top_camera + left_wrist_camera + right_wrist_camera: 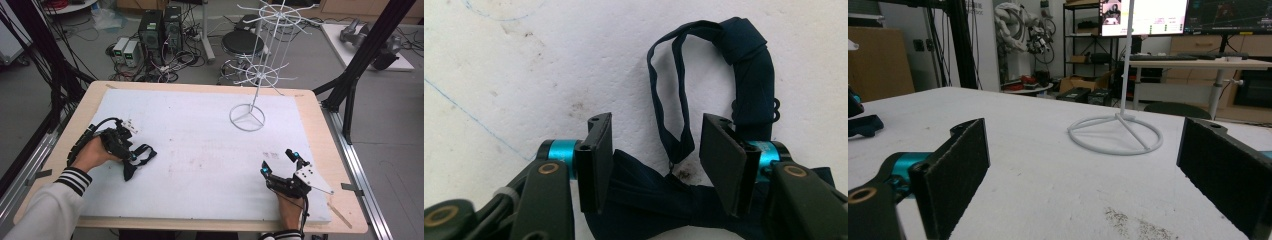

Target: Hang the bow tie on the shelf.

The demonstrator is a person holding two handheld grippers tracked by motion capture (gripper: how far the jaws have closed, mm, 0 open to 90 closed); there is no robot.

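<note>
A white board [200,150] covers most of the wooden table [325,150]. On it, at about 9 o'clock from the board's middle, lies a dark blue bow tie [664,200] with its strap [704,75] looped on the board. The left gripper [654,160] is over the bow tie with its jaws open, one on each side of the cloth; whether the pads touch it I cannot tell. In the high view this gripper [131,156] is held by the left hand [92,155]. The right gripper [281,162] is at about 4 o'clock, jaws wide open with nothing between them, well apart from the bow tie. A white wire stand [257,65] rises at about 1 o'clock, its ring base [1115,134] on the board.
</note>
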